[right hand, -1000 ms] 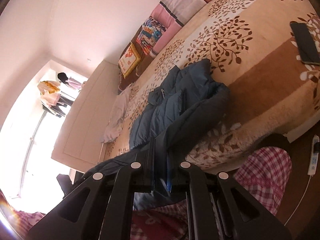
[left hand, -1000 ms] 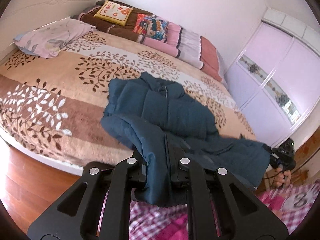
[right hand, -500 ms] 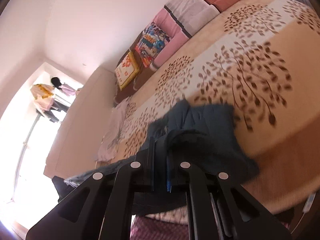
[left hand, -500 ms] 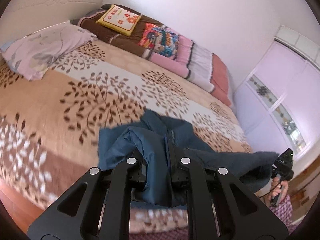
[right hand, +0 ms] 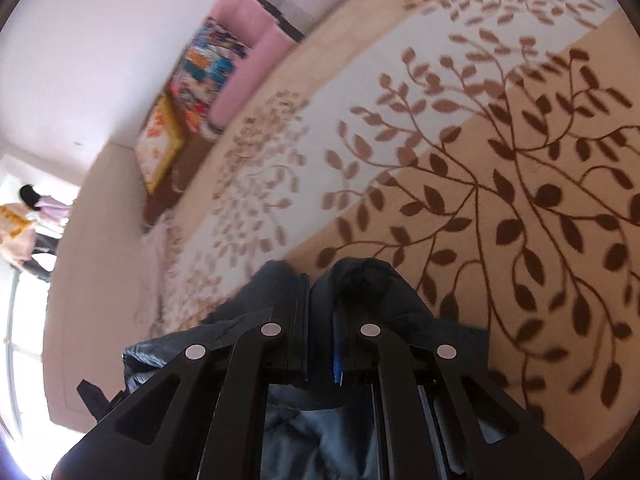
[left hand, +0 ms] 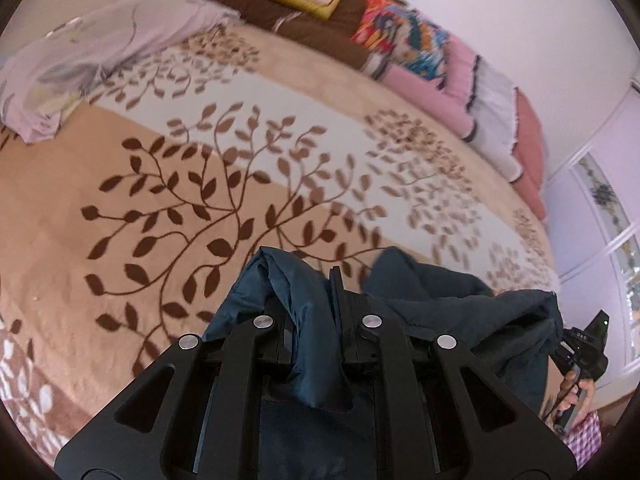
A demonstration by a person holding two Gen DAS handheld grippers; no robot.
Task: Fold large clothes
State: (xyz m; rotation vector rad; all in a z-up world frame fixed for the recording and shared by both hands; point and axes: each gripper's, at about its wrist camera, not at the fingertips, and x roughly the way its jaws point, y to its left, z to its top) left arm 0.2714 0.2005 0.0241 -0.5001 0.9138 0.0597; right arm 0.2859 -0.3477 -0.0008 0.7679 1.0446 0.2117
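A dark blue padded jacket (left hand: 448, 308) hangs between my two grippers above the bed. My left gripper (left hand: 310, 280) is shut on a bunched edge of the jacket. My right gripper (right hand: 320, 280) is shut on another edge of the same jacket (right hand: 372, 284). In the left wrist view the right gripper (left hand: 584, 352) shows at the far right, held in a hand. The jacket's lower part is hidden under the gripper bodies.
The bed is covered by a tan and white blanket with a brown leaf pattern (left hand: 200, 184). A lilac pillow (left hand: 92, 64) lies at the left. Folded quilts and cushions (left hand: 400, 40) line the far side. A wardrobe (left hand: 600, 200) stands at the right.
Both grippers have moved forward over the bed with the jacket held in them. The jacket has left the blanket and now hangs bunched between them.
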